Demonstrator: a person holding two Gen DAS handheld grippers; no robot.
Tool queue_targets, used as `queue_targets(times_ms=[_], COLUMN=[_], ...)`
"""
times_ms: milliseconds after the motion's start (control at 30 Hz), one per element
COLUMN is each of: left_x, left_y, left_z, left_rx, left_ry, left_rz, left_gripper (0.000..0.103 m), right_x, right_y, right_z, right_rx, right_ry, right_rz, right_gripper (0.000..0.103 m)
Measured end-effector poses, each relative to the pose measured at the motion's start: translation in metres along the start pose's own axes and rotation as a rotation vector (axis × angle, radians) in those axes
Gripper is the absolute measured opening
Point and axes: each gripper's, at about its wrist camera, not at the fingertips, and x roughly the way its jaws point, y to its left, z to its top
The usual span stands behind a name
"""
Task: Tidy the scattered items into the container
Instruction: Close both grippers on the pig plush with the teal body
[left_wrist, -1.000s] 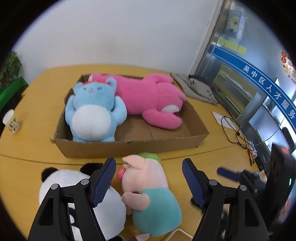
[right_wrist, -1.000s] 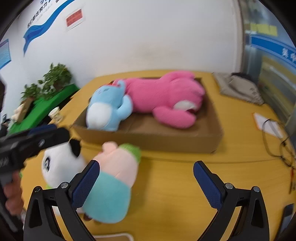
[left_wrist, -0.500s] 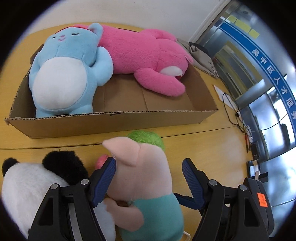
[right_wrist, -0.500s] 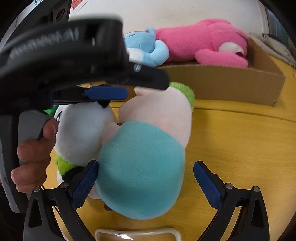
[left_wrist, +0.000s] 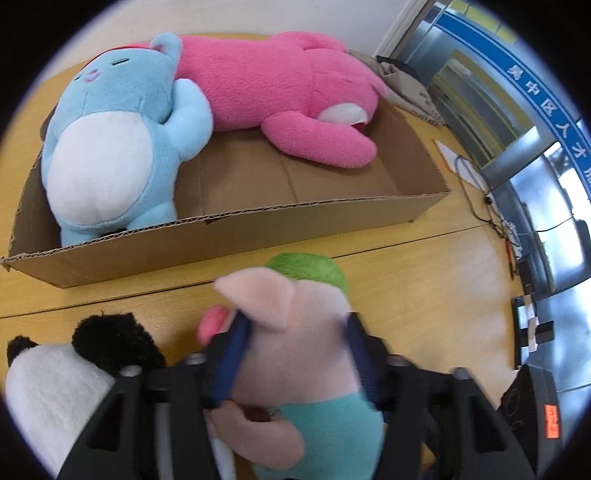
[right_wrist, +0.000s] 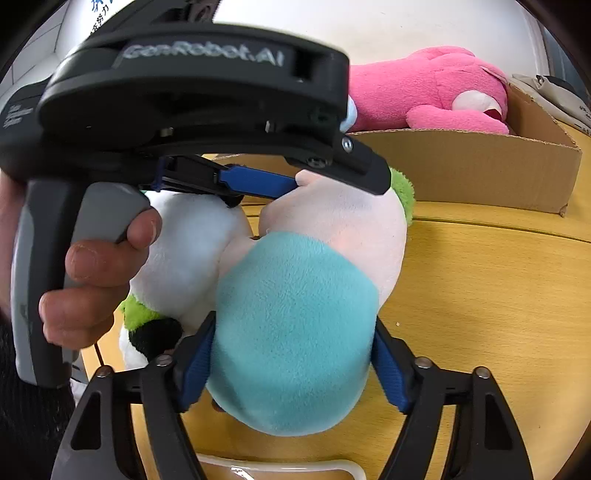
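**Op:** Jaws, both sides: my left gripper (left_wrist: 295, 354) is clamped across the pig toy's (left_wrist: 295, 350) head, pads pressing into the plush. My right gripper (right_wrist: 291, 369) is closed on its teal lower body. One toy, held at two ends.

**Obs:** Where does it sit relative to the box?

**Op:** On the table (left_wrist: 424, 280), just in front of the cardboard box (left_wrist: 236, 236). Long axis runs away from the right jaws toward the box, green cap leading. Left gripper is nearer the box.

**Obs:** Room inside?

**Op:** I judge yes: bare floor between the blue bear (left_wrist: 114, 147) and the pink bear's (left_wrist: 288, 88) leg. The panda (left_wrist: 55, 398) touches the pig's left side; may drag.
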Motion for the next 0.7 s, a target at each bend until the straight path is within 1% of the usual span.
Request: queue_targets(times_ms=[33, 133, 300, 400, 500, 600, 700], left_x=[0.0, -0.002, -0.008, -0.019, -0.042, -0.074, -0.113], left_y=[0.001, -0.001, -0.01, -0.016, -0.027, -0.044, -0.06], left_z=[0.0, -0.001, -0.004, -0.004, -0.001, 0.006, 0.019], left_rx=[-0.005, -0.004, 0.023, 0.037, 0.062, 0.099, 0.146], left_ry=[-0.001, -0.002, -0.013, -0.04, -0.096, -0.174, -0.266], left_rz=[-0.008, -0.009, 0.014, -0.002, -0.016, -0.019, -0.021], left_gripper=[0.043, 0.036, 0.031, 0.029, 0.028, 0.028, 0.028], right_x=[-0.001, -0.001, -0.003, -0.008, -0.021, -0.042, -0.068], right_y=[-0.001, -0.005, -0.002, -0.001, 0.002, 0.011, 0.025], right_z=[-0.001, -0.002, -0.003, -0.004, -0.003, 0.006, 0.023], right_rx=[0.007, 0.024, 0.019, 0.015, 0.002, -0.034, -0.082], right_ry=[0.0, -0.002, -0.006, -0.018, -0.057, -0.113, -0.175], right_rz=[0.006, 0.032, 0.048, 0.054, 0.058, 0.045, 0.036], right_gripper=[0.075, 0.072, 0.067, 0.066, 0.066, 0.066, 0.066])
